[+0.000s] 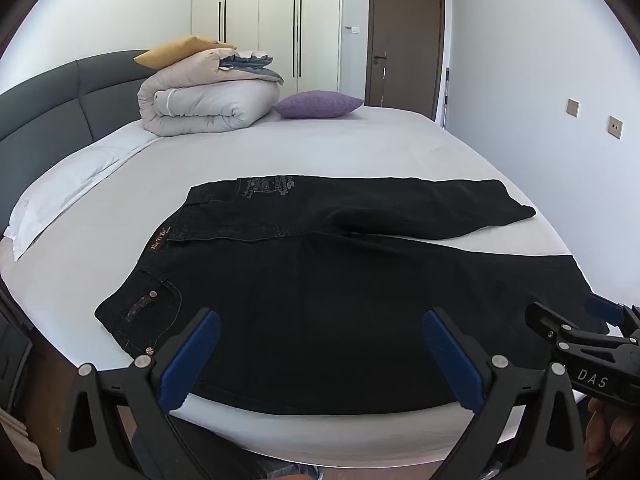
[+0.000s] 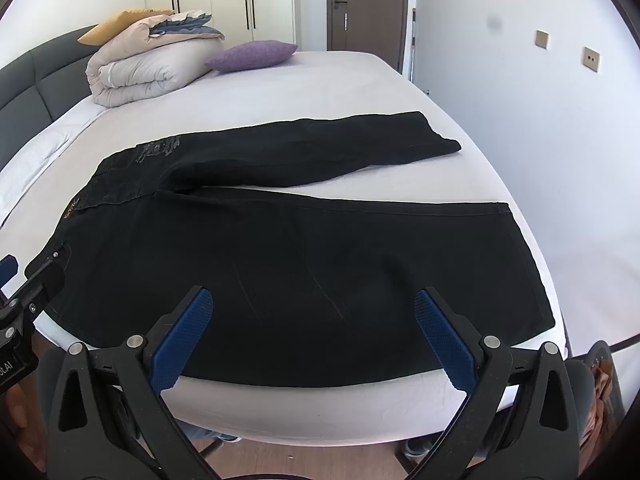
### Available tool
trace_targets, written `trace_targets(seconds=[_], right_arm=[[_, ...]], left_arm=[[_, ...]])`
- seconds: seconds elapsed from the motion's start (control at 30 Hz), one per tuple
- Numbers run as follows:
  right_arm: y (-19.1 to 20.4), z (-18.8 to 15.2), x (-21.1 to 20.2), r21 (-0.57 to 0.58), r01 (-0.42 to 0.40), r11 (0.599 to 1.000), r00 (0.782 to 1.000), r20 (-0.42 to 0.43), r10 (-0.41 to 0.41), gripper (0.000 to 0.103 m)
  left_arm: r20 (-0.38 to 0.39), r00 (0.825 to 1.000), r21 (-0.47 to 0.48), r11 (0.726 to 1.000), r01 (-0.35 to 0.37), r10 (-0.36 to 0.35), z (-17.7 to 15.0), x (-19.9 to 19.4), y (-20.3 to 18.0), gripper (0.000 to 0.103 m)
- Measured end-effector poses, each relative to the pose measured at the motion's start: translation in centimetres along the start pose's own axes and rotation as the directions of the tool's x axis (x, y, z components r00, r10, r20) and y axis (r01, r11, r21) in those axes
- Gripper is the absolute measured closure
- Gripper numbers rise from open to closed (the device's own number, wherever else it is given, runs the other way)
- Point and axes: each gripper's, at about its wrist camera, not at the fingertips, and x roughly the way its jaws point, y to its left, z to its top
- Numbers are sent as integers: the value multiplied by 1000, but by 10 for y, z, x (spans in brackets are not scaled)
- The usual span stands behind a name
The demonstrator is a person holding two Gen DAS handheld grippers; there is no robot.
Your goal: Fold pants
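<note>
Black jeans (image 1: 320, 300) lie flat on the white bed (image 1: 360, 148), waistband to the left, both legs stretched to the right and spread apart. They also show in the right wrist view (image 2: 300, 260). My left gripper (image 1: 320, 320) is open and empty, hovering over the near leg by the bed's front edge, near the back pocket (image 1: 152, 320). My right gripper (image 2: 314, 304) is open and empty over the near leg, further right. The right gripper also shows at the right edge of the left wrist view (image 1: 576, 328).
A folded duvet (image 1: 200, 100) with a yellow pillow (image 1: 180, 50) and a purple cushion (image 1: 316, 104) lie at the far side of the bed. A grey headboard (image 1: 60, 112) is at the left. A wall (image 1: 540, 80) runs along the right.
</note>
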Motion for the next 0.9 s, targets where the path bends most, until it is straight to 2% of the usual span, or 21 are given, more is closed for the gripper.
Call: trace_targets(seconds=[0.9], right_arm=[[1,0,-1,0,3,1000,1000,-4,-3,0]], left_arm=[[-9,1000,3,1000,-3,3,-2,1,-2,0]])
